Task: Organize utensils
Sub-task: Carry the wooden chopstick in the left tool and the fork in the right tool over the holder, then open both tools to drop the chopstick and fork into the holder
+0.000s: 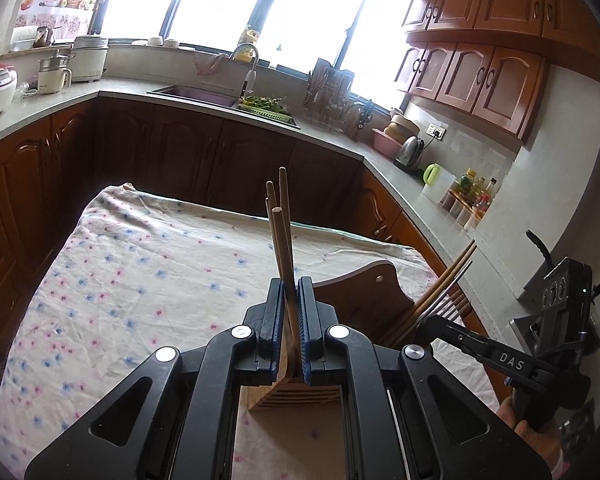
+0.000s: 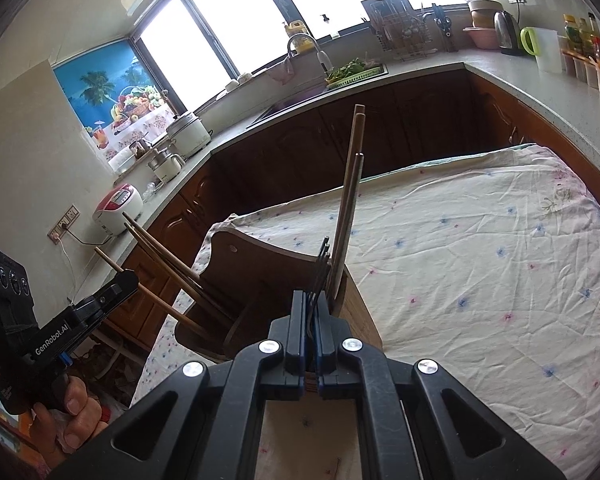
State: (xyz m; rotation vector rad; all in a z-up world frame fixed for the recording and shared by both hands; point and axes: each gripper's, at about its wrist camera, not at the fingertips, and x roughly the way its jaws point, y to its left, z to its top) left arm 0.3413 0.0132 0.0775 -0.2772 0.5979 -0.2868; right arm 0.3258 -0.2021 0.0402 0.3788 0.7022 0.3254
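In the left wrist view my left gripper [image 1: 290,284] is shut on a few wooden chopsticks [image 1: 282,232] that stand up between its pads; their lower ends reach down to the wooden utensil holder [image 1: 296,396]. At the right, my right gripper [image 1: 424,322] is shut on a metal fork [image 1: 448,302], tines up, beside brown chopsticks [image 1: 450,274] standing in the holder. In the right wrist view the right gripper [image 2: 310,294] pinches the fork [image 2: 320,266] at the holder [image 2: 260,272], next to upright chopsticks [image 2: 350,200]. The left gripper [image 2: 126,276] and its chopsticks [image 2: 160,256] appear at the left.
The holder stands near the edge of a table with a floral cloth [image 1: 140,272]. Dark cabinets and a grey counter [image 1: 332,136] wrap around it, with a sink [image 1: 196,94], dish rack, kettle, bottles and rice cookers. A hand [image 2: 74,412] grips the left handle.
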